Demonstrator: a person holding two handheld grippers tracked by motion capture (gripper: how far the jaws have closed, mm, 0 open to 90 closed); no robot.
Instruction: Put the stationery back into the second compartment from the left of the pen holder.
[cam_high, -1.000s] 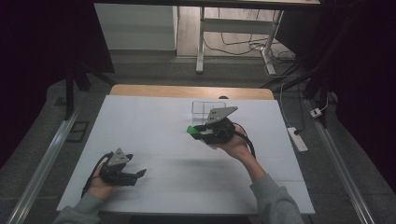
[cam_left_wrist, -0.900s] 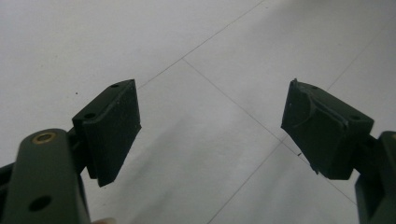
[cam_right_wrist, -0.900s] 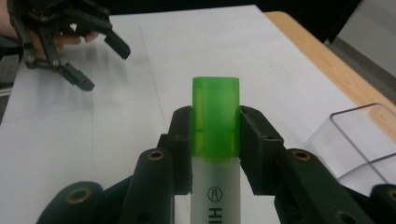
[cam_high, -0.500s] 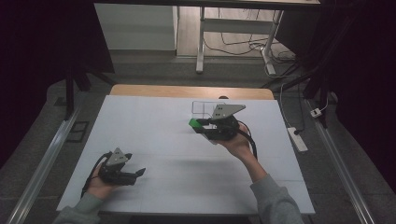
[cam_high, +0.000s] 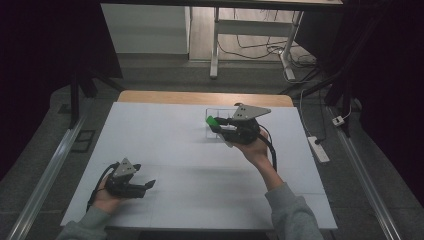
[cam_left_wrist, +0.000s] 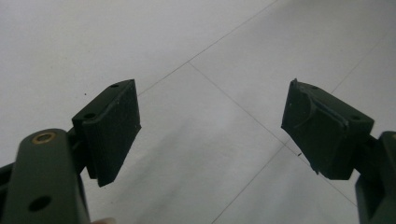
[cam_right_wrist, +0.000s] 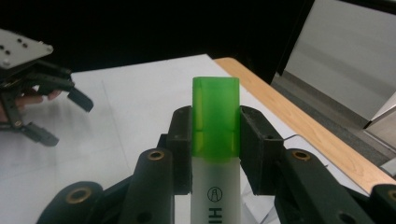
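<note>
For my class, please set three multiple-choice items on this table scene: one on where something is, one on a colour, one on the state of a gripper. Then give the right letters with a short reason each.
1. Where is the left gripper?
A. near the front left of the white table
B. at the far right edge
C. on the floor

2. What colour is the cap of the marker?
A. red
B. green
C. blue

3. How does the right gripper stand?
A. open and empty
B. lying flat on the table
C. shut on the marker

Answers:
1 A, the high view shows it low on the table's left side.
2 B, the right gripper view shows a green cap on a white barrel.
3 C, both jaws press the marker's sides just below the cap's top.
</note>
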